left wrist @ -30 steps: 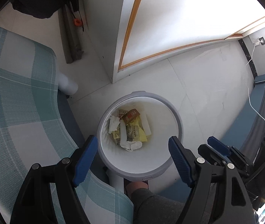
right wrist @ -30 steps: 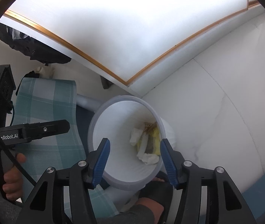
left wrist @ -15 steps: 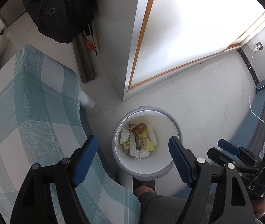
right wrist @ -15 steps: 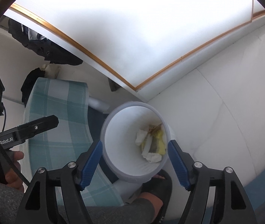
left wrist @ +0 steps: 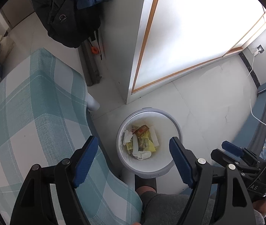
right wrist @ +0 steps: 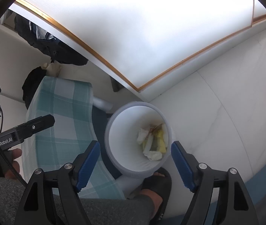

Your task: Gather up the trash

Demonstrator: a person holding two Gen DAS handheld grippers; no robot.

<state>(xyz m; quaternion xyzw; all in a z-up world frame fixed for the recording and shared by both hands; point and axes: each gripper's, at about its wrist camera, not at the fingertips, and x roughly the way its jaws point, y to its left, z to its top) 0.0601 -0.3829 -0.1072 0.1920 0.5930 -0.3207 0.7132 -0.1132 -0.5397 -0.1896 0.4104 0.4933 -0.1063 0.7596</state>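
Below, we find the bin on the floor between the wide, empty jaws of our left gripper, trash at its bottom, while the right gripper, jaws opening, likewise grips nothing above it.

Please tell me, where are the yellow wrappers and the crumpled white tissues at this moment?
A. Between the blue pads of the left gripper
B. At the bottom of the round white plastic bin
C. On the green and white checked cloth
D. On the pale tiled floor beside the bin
B: the yellow wrappers and crumpled white tissues lie at the bottom of the round white plastic bin, below its rim.
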